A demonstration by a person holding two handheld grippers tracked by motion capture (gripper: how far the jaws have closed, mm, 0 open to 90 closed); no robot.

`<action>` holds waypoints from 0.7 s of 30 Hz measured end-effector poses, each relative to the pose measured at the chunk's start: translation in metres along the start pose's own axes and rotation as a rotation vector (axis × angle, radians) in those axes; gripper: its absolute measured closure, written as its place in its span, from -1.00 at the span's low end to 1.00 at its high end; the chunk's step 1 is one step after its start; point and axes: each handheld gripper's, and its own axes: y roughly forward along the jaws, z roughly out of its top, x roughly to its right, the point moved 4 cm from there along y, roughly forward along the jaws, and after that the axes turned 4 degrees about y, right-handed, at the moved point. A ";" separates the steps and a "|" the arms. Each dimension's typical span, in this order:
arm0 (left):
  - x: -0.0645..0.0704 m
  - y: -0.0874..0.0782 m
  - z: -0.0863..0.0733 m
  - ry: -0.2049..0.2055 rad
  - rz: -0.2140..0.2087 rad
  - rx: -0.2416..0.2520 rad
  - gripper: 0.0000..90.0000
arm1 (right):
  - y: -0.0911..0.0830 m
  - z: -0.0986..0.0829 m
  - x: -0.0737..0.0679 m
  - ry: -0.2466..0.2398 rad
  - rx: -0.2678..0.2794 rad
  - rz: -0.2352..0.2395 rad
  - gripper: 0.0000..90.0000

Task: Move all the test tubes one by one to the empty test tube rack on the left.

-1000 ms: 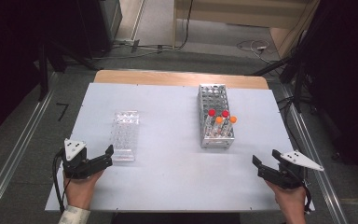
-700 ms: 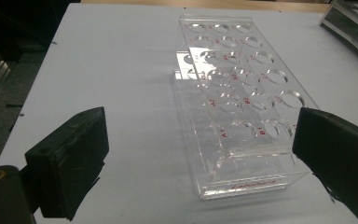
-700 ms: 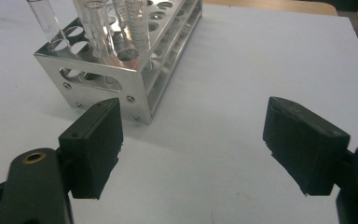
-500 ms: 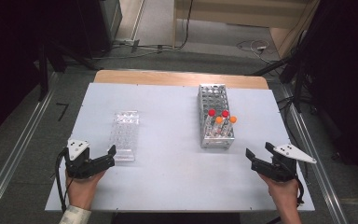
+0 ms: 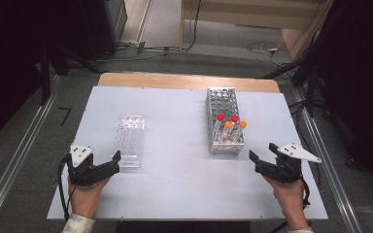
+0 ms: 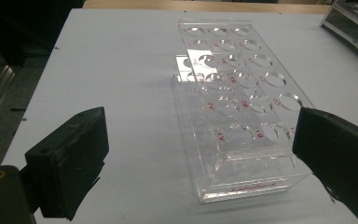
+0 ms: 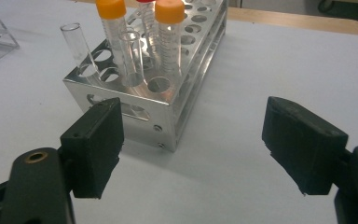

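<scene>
Both pairs of jaws stand wide apart and hold nothing. On the white table (image 5: 184,184), the left gripper (image 5: 108,168) sits at the near left, its jaws just short of the near end of a clear plastic tube rack (image 5: 130,140), whose round holes are all vacant. At the near right, the right gripper (image 5: 262,159) points toward a metal tube rack (image 5: 224,121). That rack holds capped tubes (image 5: 229,127) with red and orange lids, plus uncapped clear tubes (image 7: 77,44) at its near end.
</scene>
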 end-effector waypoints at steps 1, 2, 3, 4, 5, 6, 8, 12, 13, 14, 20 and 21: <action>0.000 0.000 0.000 0.001 0.001 0.000 -0.91 | 0.001 0.001 -0.001 -0.001 0.000 0.003 -0.57; 0.000 0.000 0.000 0.001 0.001 0.000 -0.91 | 0.001 0.002 -0.002 -0.002 0.000 0.005 -0.57; 0.000 0.000 0.000 0.000 0.000 0.001 -0.91 | 0.003 0.003 -0.003 -0.006 -0.001 0.012 -0.57; 0.000 0.000 0.000 0.000 0.000 0.001 -0.91 | 0.004 0.003 -0.004 -0.004 -0.004 0.014 -0.57; 0.000 0.000 0.000 0.000 0.000 0.001 -0.91 | 0.004 0.003 -0.004 -0.004 -0.004 0.014 -0.57; 0.000 0.000 0.000 0.000 0.000 0.001 -0.91 | 0.006 0.004 -0.006 -0.008 -0.006 0.017 -0.57; 0.000 0.000 0.000 -0.001 0.001 0.001 -0.91 | 0.007 0.005 -0.007 -0.010 -0.006 0.020 -0.57; 0.000 -0.001 0.000 0.001 0.000 0.002 -0.91 | 0.009 0.007 -0.011 -0.012 -0.001 0.027 -0.57; 0.001 -0.001 0.000 0.001 0.001 0.001 -0.91 | 0.010 0.008 -0.011 -0.016 0.000 0.030 -0.57; 0.001 0.000 0.000 0.000 0.001 0.002 -0.91 | 0.010 0.008 -0.011 -0.016 0.000 0.030 -0.57; 0.000 0.000 0.000 0.002 0.002 0.001 -0.91 | 0.016 0.011 -0.016 -0.019 0.002 0.035 -0.55; 0.000 0.000 0.000 0.002 0.003 0.000 -0.91 | 0.017 0.011 -0.017 -0.023 0.002 0.037 -0.54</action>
